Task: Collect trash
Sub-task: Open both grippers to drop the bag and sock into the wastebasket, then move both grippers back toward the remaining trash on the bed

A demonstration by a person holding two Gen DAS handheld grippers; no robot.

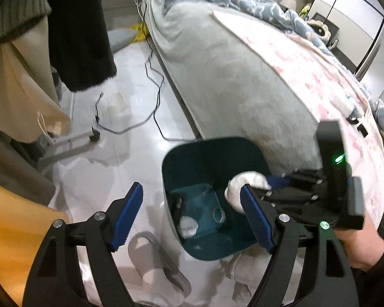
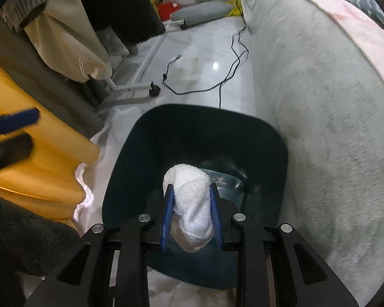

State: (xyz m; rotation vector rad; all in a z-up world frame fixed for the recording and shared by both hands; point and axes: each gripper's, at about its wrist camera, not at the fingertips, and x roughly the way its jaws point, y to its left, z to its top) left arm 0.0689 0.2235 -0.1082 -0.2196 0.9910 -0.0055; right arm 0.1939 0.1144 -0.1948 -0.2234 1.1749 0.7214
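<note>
My right tool [image 2: 190,213] grips a white wad [image 2: 190,202] over the bin [image 2: 274,138]; lower, then release. Left tool [image 1: 192,215] gapes empty.

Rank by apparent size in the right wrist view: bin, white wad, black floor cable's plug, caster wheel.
1. Dark teal bin
2. White wad, clamped in the right gripper over the bin
3. Caster wheel
4. Cable plug

The wad's nearness to the camera inflates it; wheel and plug look close.
</note>
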